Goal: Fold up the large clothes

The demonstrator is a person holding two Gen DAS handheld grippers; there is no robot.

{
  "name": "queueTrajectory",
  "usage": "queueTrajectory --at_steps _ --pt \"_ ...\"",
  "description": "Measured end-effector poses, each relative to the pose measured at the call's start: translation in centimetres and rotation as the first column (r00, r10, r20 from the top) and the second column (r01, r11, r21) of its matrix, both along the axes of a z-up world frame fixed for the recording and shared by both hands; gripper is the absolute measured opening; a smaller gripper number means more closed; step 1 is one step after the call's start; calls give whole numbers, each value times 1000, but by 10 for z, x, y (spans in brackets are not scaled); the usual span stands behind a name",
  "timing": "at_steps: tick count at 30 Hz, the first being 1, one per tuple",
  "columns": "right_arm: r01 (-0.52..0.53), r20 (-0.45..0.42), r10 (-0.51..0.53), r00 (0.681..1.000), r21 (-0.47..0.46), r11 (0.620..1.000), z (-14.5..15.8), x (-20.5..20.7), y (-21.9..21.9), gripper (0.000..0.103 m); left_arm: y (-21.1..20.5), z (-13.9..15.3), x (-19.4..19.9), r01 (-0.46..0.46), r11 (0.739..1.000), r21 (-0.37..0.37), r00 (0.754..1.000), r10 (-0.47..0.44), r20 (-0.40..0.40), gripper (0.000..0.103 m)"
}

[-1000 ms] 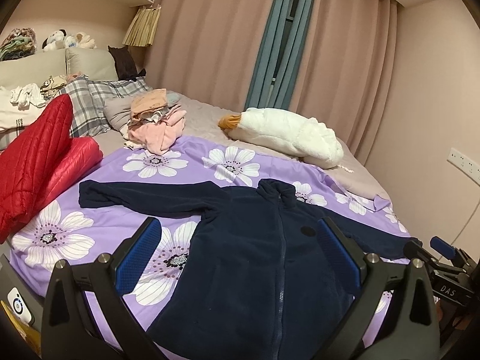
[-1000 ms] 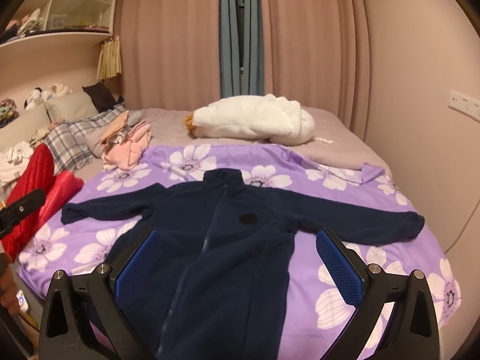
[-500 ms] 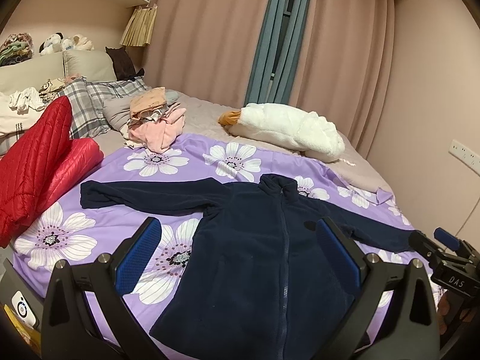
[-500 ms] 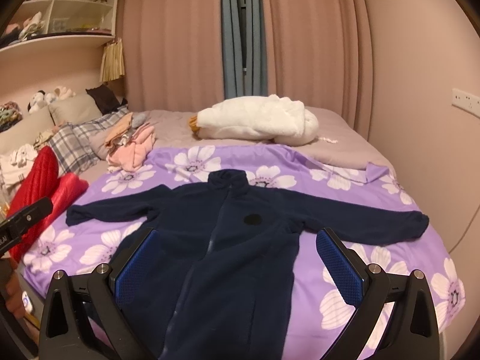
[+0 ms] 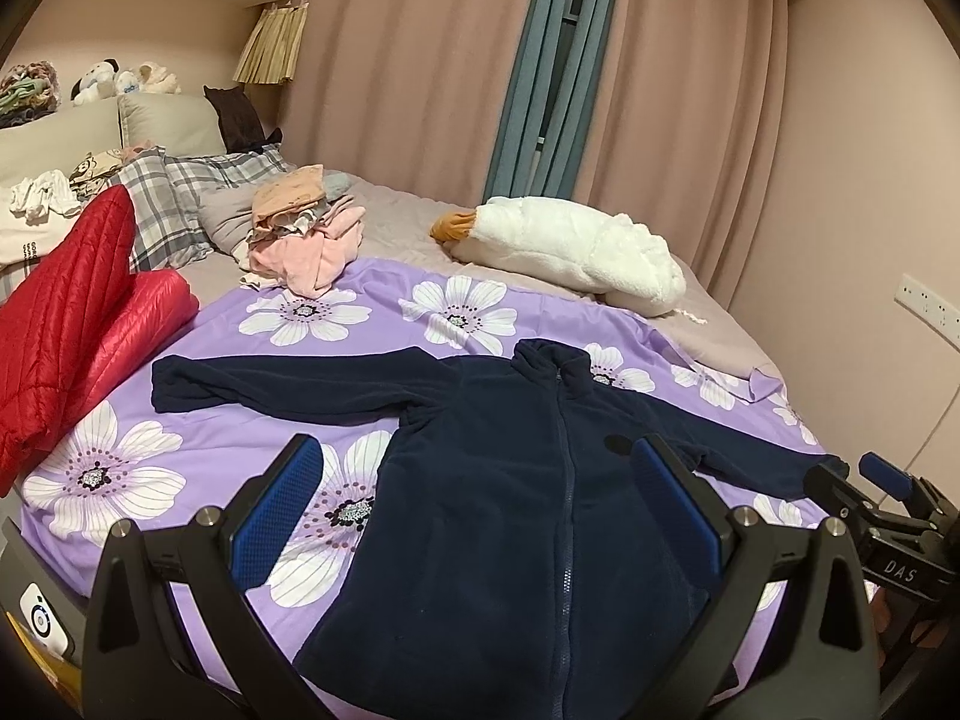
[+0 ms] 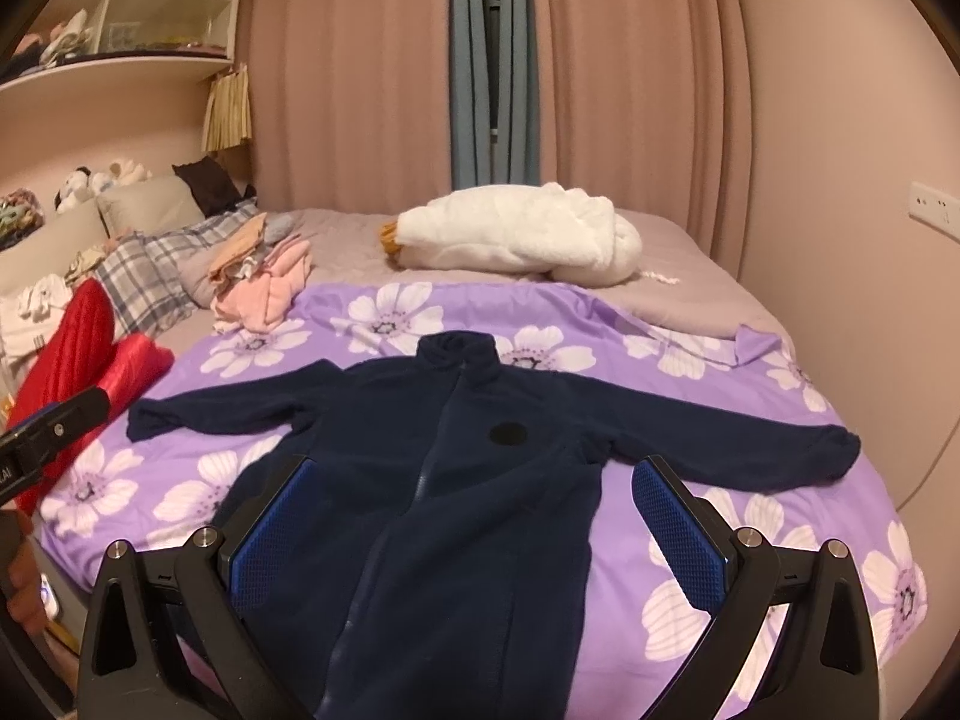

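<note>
1. Bedroom with pink curtains; bed spread with a purple floral sheet as the working surface.
2. Nearest: left gripper and right gripper, both spread wide and empty, hovering above the hem end, touching nothing.
3. Just beyond: navy fleece jacket laid flat on the sheet, front up, zipped, collar away, both sleeves stretched out sideways.
4. Probably soft, thick and limp; light enough for a pinch, but likely to sag and drag rather than hold a crease. Pile likely grippy against blue pads.
5. Best holds, by judgement: left cuff and right cuff for folding sleeves across the chest, then the hem corners, pinched through both layers.
6. Farther off: red quilted jacket at the left edge, pile of pink clothes, white plush goose near the curtains. All well apart from the fleece.
</note>
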State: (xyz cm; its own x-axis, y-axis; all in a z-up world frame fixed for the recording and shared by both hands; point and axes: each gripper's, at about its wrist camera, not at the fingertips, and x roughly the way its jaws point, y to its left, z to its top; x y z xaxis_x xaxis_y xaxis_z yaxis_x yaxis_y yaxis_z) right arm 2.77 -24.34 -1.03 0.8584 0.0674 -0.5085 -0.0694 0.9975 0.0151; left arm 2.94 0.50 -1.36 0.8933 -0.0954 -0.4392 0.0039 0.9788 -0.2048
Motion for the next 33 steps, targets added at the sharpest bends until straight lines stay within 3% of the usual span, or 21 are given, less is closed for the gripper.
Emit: queueTrajectory --at_steps 33 --pt "13 -6 -13 1000 -27 1000 -2 0 2 103 -2 1 -6 9 1000 14 1000 -9 18 103"
